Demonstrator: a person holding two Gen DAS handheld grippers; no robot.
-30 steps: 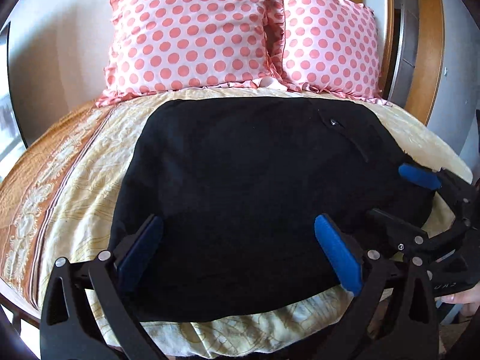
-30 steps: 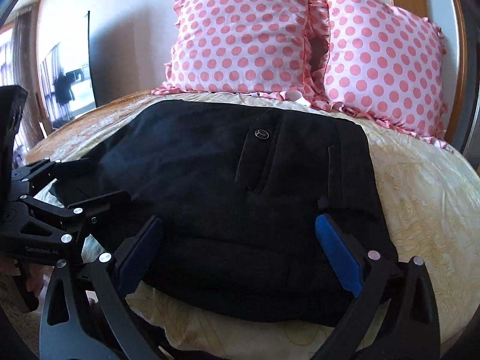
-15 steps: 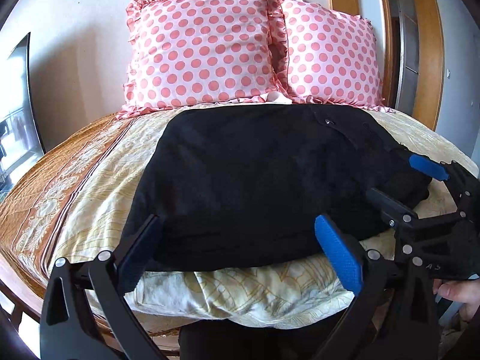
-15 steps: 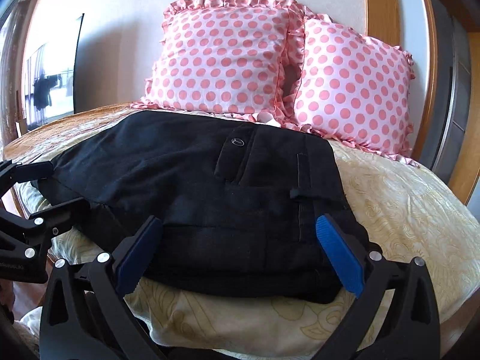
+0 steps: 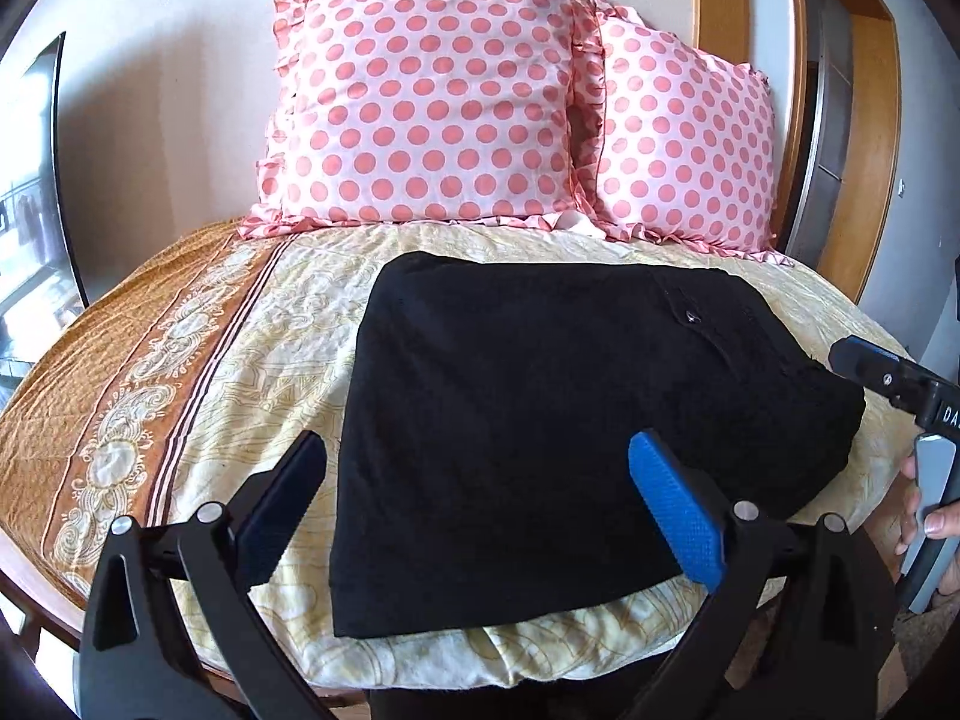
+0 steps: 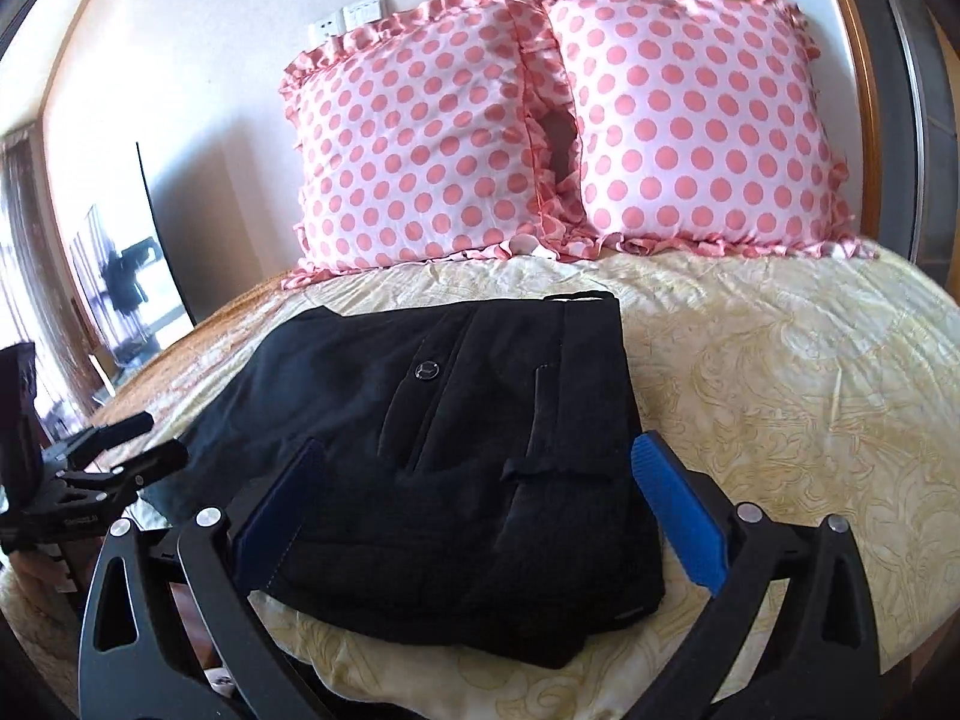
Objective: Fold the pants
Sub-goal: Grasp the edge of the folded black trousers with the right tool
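Note:
The black pants [image 5: 540, 408] lie folded into a compact stack on the bed, with a pocket button [image 6: 425, 369] on top; they also show in the right wrist view [image 6: 456, 468]. My left gripper [image 5: 480, 504] is open and empty, held back above the stack's near edge. My right gripper [image 6: 480, 510] is open and empty, also held back over the stack's near right end. The right gripper shows at the right edge of the left wrist view [image 5: 888, 378]. The left gripper shows at the left of the right wrist view [image 6: 120, 450].
The bed [image 5: 180, 360] has a yellow patterned cover with an orange border. Two pink polka-dot pillows [image 5: 432, 102] [image 5: 678, 144] lean on the wall at the head. A wooden door frame [image 5: 840, 120] stands right, a dark screen [image 6: 120, 264] left.
Both grippers have drawn back and up from the pants, which now look smaller. Both stayed open, and the folded stack has not moved.

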